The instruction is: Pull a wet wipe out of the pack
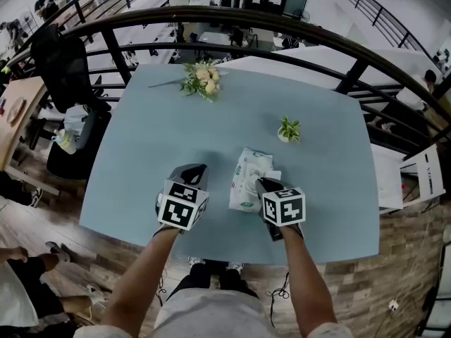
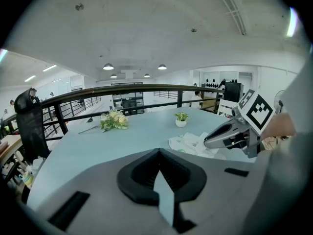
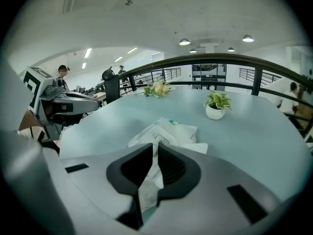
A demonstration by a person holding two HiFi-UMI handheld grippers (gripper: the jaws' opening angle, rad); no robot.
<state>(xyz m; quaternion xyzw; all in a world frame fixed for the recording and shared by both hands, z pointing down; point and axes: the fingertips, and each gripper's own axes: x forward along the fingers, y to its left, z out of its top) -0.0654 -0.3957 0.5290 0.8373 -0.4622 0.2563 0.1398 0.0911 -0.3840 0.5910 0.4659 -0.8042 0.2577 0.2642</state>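
The white wet wipe pack (image 1: 246, 182) lies flat on the pale blue table (image 1: 155, 139), just ahead of both hands. My right gripper (image 1: 258, 184) rests on the pack's near end. In the right gripper view the right gripper (image 3: 154, 148) is shut on a white wet wipe (image 3: 149, 190), which stands up from the pack (image 3: 168, 131) between the pads. My left gripper (image 1: 198, 169) hovers left of the pack, apart from it. Its jaws (image 2: 159, 153) are shut with nothing in them. The left gripper view shows the pack (image 2: 188, 143) under the right gripper (image 2: 210, 140).
A bunch of flowers (image 1: 204, 79) lies at the table's far side. A small potted plant (image 1: 288, 129) stands beyond the pack to the right. A black railing (image 1: 282, 27) curves round the table's far edge. A dark chair (image 1: 63, 69) stands at the left.
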